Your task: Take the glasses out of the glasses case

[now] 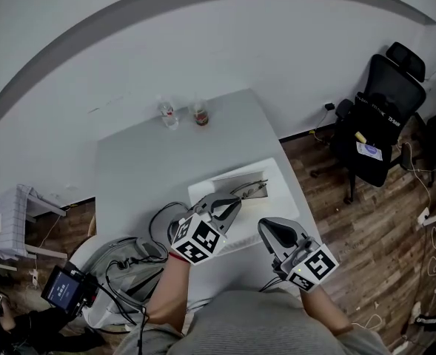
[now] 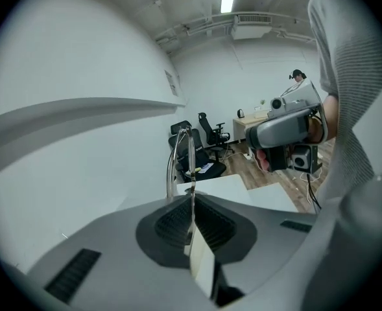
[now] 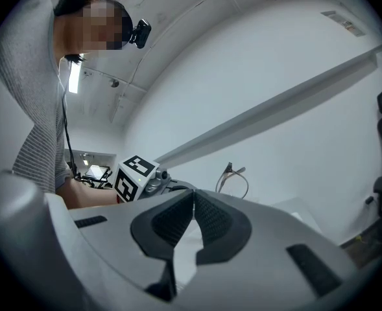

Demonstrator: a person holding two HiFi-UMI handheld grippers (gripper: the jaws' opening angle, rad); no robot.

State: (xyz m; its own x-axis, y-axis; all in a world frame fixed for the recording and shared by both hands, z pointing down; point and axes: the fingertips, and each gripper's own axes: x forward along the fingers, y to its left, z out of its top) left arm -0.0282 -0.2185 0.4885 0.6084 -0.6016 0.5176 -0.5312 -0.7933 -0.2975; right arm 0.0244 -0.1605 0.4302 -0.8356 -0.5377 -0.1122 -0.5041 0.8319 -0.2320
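Above what looks like the open case (image 1: 278, 170), left gripper (image 1: 235, 203) pinches the glasses (image 1: 252, 189) clear; right gripper (image 1: 268, 229) pressed together, empty. Probably 1 step left: set-down.

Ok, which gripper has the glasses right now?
The left gripper: its jaws are shut on the thin frame of the glasses. The right gripper is shut too, with nothing between its jaws.

Tally: 2 grippers — left gripper (image 1: 235, 203), right gripper (image 1: 271, 229); 1 pair of glasses (image 1: 253, 189); 1 glasses case (image 1: 273, 171); 2 bottles (image 1: 168, 114), (image 1: 201, 114); 1 table (image 1: 151, 165); 2 office chairs (image 1: 380, 117), (image 2: 214, 132) — 1 small screen (image 1: 61, 288).
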